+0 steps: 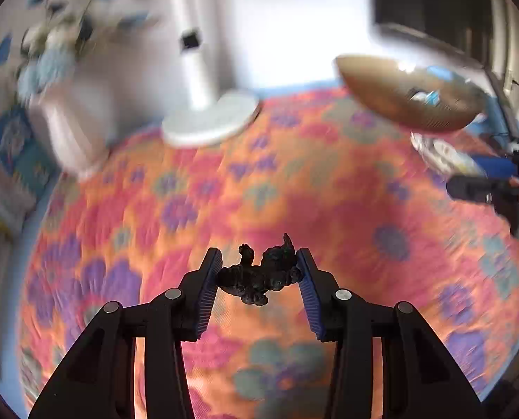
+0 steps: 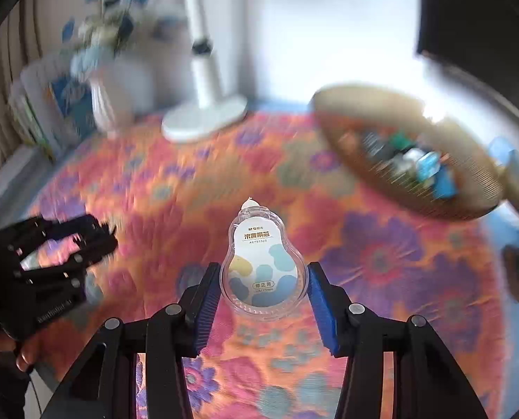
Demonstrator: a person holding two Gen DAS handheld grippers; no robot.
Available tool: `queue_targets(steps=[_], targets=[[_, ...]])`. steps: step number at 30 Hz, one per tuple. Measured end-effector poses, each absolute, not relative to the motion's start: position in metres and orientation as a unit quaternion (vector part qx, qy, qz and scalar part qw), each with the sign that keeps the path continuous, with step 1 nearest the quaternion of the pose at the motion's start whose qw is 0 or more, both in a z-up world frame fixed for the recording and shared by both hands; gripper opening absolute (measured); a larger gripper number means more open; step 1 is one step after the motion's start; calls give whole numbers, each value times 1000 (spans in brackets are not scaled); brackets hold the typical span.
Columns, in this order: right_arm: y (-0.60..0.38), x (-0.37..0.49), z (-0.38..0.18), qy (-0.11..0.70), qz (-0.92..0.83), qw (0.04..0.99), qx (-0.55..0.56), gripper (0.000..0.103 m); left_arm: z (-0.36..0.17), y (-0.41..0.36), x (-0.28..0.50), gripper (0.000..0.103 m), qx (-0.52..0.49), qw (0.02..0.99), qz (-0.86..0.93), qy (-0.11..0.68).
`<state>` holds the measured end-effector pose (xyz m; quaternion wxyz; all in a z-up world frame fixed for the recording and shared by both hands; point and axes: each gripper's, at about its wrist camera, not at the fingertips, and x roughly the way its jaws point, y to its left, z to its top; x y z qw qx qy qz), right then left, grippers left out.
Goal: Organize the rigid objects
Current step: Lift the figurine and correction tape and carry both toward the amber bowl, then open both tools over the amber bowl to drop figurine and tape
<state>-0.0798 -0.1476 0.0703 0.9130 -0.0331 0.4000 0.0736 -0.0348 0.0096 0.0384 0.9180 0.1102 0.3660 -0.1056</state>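
My left gripper point(image 1: 259, 265) is shut on a small black lumpy figurine point(image 1: 259, 274) and holds it above the flowered cloth. My right gripper point(image 2: 263, 279) is shut on a clear pear-shaped correction tape point(image 2: 263, 262) with a blue and yellow label. A wicker basket point(image 1: 381, 90) sits at the far right of the table; in the right wrist view the basket point(image 2: 371, 111) holds several small items. The left gripper also shows at the left of the right wrist view point(image 2: 84, 241). The right gripper shows at the right edge of the left wrist view point(image 1: 476, 188).
An orange, pink and purple flowered cloth point(image 1: 294, 181) covers the table. A white lamp base point(image 1: 210, 122) stands at the back. A white vase with blue flowers point(image 1: 74, 132) is at the back left, books point(image 2: 39, 111) beside it. A dark object point(image 2: 516, 272) lies at the right edge.
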Motion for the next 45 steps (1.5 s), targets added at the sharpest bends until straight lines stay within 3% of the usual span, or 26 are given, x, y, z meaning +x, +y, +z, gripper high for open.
queue_targets(steps=[6, 12, 27, 28, 31, 33, 35, 45], targets=[[-215, -84, 140, 321, -8, 947, 19, 48, 108, -49, -9, 41, 142, 936, -142, 290], [-286, -51, 172, 298, -104, 947, 62, 48, 154, -106, 45, 41, 128, 950, -141, 248], [-343, 33, 147, 346, -141, 920, 116, 48, 132, -184, 125, 41, 88, 936, -189, 284], [-344, 36, 142, 354, -141, 917, 121, 48, 132, -184, 126, 46, 88, 934, -194, 286], [-350, 40, 132, 371, -131, 909, 135, 49, 135, -180, 120, 77, 85, 936, -195, 282], [-349, 38, 129, 372, -125, 909, 142, 50, 142, -169, 113, 79, 82, 938, -193, 275], [-346, 28, 135, 364, -120, 913, 143, 65, 148, -155, 108, 79, 72, 937, -197, 279], [-266, -30, 190, 321, -63, 941, 83, 65, 203, -42, 27, 82, 4, 962, -139, 233]])
